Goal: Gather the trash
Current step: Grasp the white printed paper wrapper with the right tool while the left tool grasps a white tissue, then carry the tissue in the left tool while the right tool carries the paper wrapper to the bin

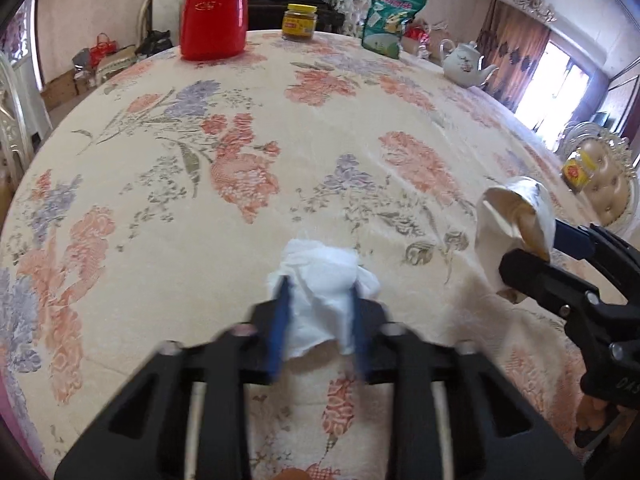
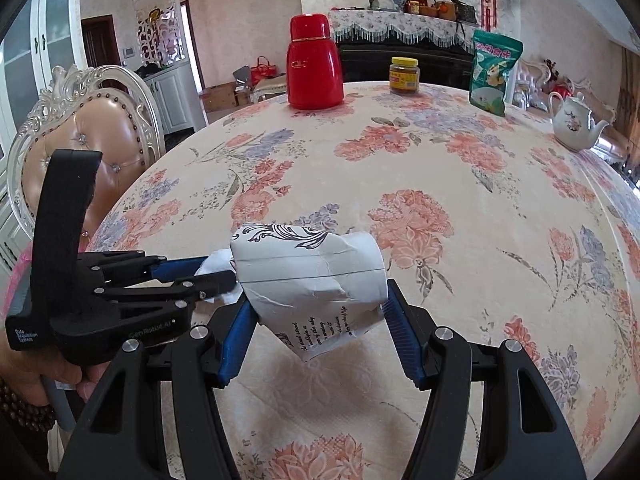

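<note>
My left gripper (image 1: 318,312) is shut on a crumpled white tissue (image 1: 320,280), held just above the flowered tablecloth (image 1: 280,140). My right gripper (image 2: 316,312) is shut on a crumpled white paper cup with black print (image 2: 312,276), held on its side above the cloth. The cup also shows at the right of the left wrist view (image 1: 516,216), in the right gripper (image 1: 548,244). The left gripper (image 2: 216,270) with its tissue (image 2: 214,266) shows at the left of the right wrist view, touching or close beside the cup.
At the table's far side stand a red thermos (image 2: 314,64), a yellow-lidded jar (image 2: 404,76), a green snack bag (image 2: 494,72) and a white teapot (image 2: 574,124). A padded chair (image 2: 80,136) stands at the left edge, another chair (image 1: 604,184) at the right.
</note>
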Demonstrator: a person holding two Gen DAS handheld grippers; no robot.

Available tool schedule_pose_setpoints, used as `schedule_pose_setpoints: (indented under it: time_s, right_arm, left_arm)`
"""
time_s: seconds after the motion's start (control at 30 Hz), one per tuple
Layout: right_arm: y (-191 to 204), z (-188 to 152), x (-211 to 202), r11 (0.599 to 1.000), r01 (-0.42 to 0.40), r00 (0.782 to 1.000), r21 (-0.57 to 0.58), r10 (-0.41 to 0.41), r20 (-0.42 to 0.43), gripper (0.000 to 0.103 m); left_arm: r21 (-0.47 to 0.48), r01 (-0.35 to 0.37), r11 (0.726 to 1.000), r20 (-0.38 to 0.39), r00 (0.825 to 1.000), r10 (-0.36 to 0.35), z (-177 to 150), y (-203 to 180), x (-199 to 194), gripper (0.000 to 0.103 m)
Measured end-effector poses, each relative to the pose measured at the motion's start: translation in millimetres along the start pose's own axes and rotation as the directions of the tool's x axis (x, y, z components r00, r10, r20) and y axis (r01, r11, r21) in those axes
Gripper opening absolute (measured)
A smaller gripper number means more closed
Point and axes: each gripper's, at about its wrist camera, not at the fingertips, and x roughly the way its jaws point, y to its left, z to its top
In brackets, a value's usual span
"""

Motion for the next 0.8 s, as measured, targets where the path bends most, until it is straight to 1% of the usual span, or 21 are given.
schedule_pose_setpoints:
  time_s: [0.07,0.17,0.4,0.53,0.8]
  right_arm:
    - [1.7,0.0,-0.6,1.0,-0.002,1.0,-0.004,0.002,0.002,0.059]
    - [5.8,-0.5,-1.6,1.0,-0.016,1.0,-0.005,0.016,0.002,0.059]
    - [18.1,2.3,-9.7,0.999,-0.036,0.999,-0.022,0.036,0.02,0.059]
    - [29.5,3.9,-17.4,0.998,-0.049,0.998,-0.036,0.05,0.03,0.059]
    - [56.6,5.4,-31.3,0.995,-0.069,0.996,-0.073,0.072,0.045,0.059]
  left_arm:
    - [-0.01,0.011,1.0,0.022,1.0,-0.011,-1.6,0.9,-10.2,0.012]
    - [-0.003,-0.027,1.0,0.046,0.999,0.027,-5.9,-0.9,-26.7,0.012]
    - [-0.047,-0.056,0.997,0.113,0.992,0.061,-20.2,8.6,-75.5,0.012]
    - [-0.077,-0.083,0.994,0.162,0.982,0.095,-31.3,16.8,-109.5,0.012]
    - [-0.143,-0.126,0.982,0.218,0.964,0.155,-52.2,41.4,-157.6,0.013]
